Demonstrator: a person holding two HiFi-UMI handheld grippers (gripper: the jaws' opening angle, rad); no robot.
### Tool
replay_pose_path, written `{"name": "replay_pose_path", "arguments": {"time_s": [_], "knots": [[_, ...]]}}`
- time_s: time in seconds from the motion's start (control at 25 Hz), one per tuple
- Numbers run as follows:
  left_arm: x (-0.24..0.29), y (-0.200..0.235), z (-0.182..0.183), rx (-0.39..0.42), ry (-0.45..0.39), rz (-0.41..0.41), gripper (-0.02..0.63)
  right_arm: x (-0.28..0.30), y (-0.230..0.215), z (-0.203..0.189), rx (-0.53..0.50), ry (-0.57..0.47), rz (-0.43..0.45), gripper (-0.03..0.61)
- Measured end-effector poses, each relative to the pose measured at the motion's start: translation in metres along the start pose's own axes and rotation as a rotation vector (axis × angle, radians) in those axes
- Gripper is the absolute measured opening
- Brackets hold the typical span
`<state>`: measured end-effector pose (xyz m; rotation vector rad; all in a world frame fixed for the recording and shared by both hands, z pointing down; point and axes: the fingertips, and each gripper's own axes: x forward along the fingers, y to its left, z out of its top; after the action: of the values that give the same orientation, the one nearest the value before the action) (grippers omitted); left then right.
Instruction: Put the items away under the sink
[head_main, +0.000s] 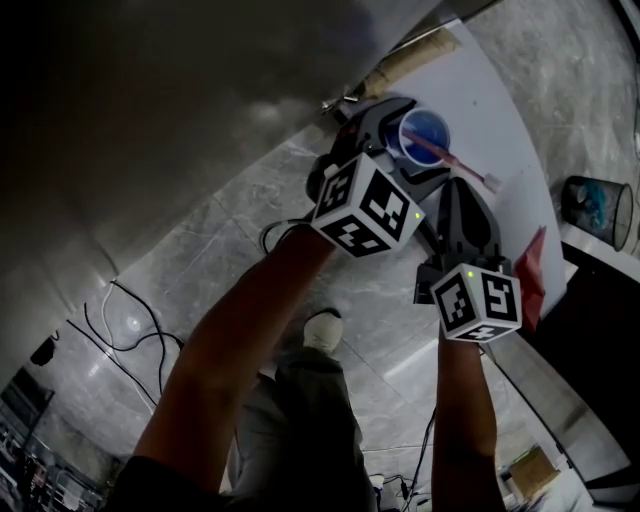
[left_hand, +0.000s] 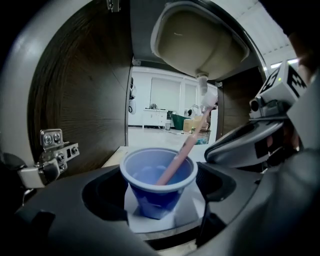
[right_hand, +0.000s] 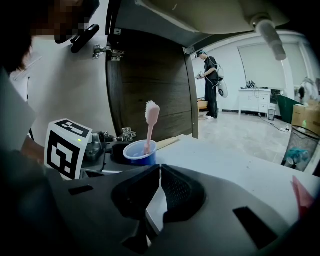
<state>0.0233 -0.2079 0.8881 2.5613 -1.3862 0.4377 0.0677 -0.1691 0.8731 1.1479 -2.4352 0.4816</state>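
A blue cup (head_main: 424, 133) with a pink toothbrush (head_main: 455, 157) leaning in it stands on the white cabinet floor (head_main: 497, 100) under the sink. My left gripper (head_main: 412, 147) has its jaws spread wide on either side of the cup (left_hand: 159, 182), with a gap showing on both sides. The toothbrush (left_hand: 185, 150) leans up to the right. My right gripper (head_main: 462, 205) hangs just right of the left one and a little nearer to me, its jaws closed together on nothing (right_hand: 160, 175). From there the cup (right_hand: 140, 151) stands ahead and to the left.
The sink basin's underside (left_hand: 200, 40) and drain pipe (right_hand: 270, 32) hang overhead. A dark wooden door (right_hand: 150, 80) with a hinge (left_hand: 52, 150) stands at the left. A pale stick (head_main: 410, 58) lies behind the cup, something red (head_main: 530, 270) at the floor's edge, a mesh bin (head_main: 598, 205) beyond.
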Motion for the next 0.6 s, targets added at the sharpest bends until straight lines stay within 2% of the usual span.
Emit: {"name": "replay_pose_path", "arguments": {"time_s": [0.2, 0.4, 0.6], "knots": [[-0.011, -0.004, -0.002, -0.01, -0.004, 0.017, 0.416, -0.011, 0.006, -0.005, 0.017, 0.007, -0.01, 0.037], [-0.029, 0.004, -0.003, -0.036, -0.01, 0.091, 0.428, -0.024, 0.014, -0.005, 0.032, 0.002, -0.019, 0.037], [-0.043, -0.007, -0.004, -0.058, 0.001, 0.082, 0.43, -0.036, 0.022, -0.006, 0.046, 0.006, -0.032, 0.037]]}}
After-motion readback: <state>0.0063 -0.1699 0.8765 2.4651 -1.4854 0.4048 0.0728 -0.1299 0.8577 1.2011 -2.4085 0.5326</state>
